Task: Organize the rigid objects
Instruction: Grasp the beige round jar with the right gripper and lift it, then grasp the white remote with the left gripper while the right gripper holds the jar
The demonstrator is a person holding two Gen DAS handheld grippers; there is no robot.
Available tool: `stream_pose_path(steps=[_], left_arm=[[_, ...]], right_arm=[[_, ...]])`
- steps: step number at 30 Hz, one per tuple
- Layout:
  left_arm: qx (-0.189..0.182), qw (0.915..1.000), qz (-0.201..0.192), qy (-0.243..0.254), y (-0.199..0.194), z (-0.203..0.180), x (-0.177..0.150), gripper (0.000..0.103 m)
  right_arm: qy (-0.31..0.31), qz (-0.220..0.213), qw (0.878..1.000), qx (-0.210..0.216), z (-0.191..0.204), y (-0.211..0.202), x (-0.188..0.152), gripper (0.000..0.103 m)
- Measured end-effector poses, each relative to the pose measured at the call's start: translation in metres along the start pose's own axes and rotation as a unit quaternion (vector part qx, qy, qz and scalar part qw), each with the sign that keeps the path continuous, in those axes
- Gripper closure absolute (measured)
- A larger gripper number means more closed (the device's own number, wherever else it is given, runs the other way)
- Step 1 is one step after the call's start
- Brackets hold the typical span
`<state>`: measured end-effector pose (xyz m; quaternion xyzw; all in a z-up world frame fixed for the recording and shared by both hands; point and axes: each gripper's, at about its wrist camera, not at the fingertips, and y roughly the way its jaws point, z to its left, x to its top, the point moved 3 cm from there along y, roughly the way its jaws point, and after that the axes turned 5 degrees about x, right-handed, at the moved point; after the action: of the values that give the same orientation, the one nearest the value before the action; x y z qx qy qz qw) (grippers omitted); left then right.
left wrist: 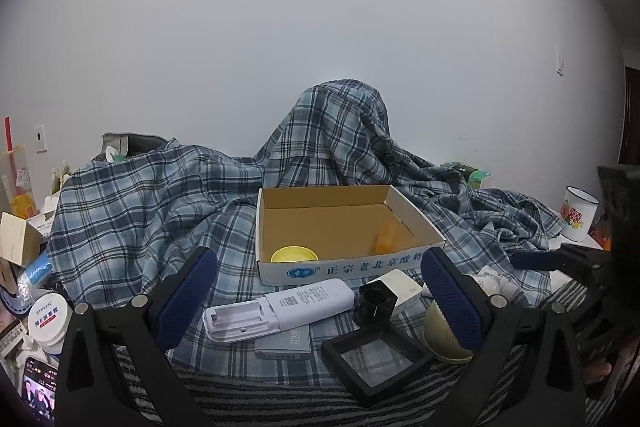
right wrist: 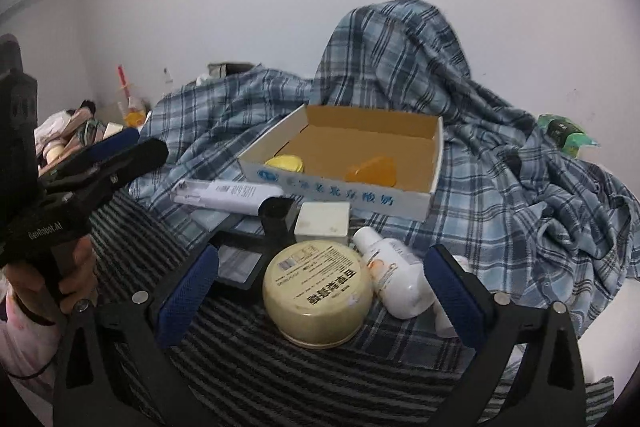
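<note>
Tongs both apart, nothing clamped: left tongs [left wrist: 318,301] frame the white remote [left wrist: 280,309] and black frame [left wrist: 378,359]; right tongs [right wrist: 320,291] straddle the round cream tin [right wrist: 318,297] and white bottle [right wrist: 394,275]. Beyond them, cardboard box [right wrist: 436,163] on plaid cloth [right wrist: 520,195] holds yellow lid [right wrist: 285,163] and orange piece [right wrist: 372,169].

A shallow cardboard box [right wrist: 434,163] is sitting open on the plaid cloth, holding a yellow lid [right wrist: 285,163] and an orange piece [right wrist: 372,169]. Just before it are lying a white remote [left wrist: 280,309], a black holder [left wrist: 372,303], a white cube [right wrist: 323,223], a cream jar [right wrist: 318,297], a white bottle [right wrist: 390,273] and a black frame [left wrist: 378,361].
</note>
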<state>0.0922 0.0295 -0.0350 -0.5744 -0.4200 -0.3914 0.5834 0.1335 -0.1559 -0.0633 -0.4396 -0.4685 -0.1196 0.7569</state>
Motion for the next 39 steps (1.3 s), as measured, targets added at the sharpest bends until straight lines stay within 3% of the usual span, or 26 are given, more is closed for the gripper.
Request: stream_pose_path(steps=[2,5,10,13,19,27,35,39], left_arm=[[0.000,1.0000,0.000,-0.001,0.000,0.000,0.000,0.000],[-0.001,1.0000,-0.001,-0.003,0.000,0.000,0.000,0.000],[-0.005,0.9999,0.012,-0.010,0.006,0.002,-0.001,0.000],[-0.005,0.9998,0.012,-0.012,0.006,0.003,-0.001,0.000],[-0.006,0.9999,0.010,-0.009,0.009,0.002,0.000,0.000],[-0.012,0.9998,0.014,0.001,0.011,-0.003,-0.001,0.000],[-0.013,0.9997,0.021,0.004,0.014,-0.003,-0.002,0.000],[-0.054,0.9978,0.039,-0.001,0.020,-0.001,-0.002,0.000]], right_arm=[[-0.007,0.021,1.000,0.010,0.002,0.007,-0.002,0.022],[-0.011,0.073,0.997,0.026,0.003,0.026,-0.007,0.023],[0.013,0.140,0.990,0.012,-0.007,0.051,-0.016,0.023],[0.029,0.169,0.985,0.015,-0.013,0.061,-0.022,0.029],[0.023,0.127,0.992,-0.004,-0.013,0.045,-0.017,0.029],[0.012,-0.004,0.999,-0.039,-0.009,-0.002,0.000,0.029],[0.020,-0.020,0.999,-0.046,-0.012,-0.009,0.004,0.029],[0.023,-0.042,0.997,-0.067,-0.014,-0.018,0.005,0.029]])
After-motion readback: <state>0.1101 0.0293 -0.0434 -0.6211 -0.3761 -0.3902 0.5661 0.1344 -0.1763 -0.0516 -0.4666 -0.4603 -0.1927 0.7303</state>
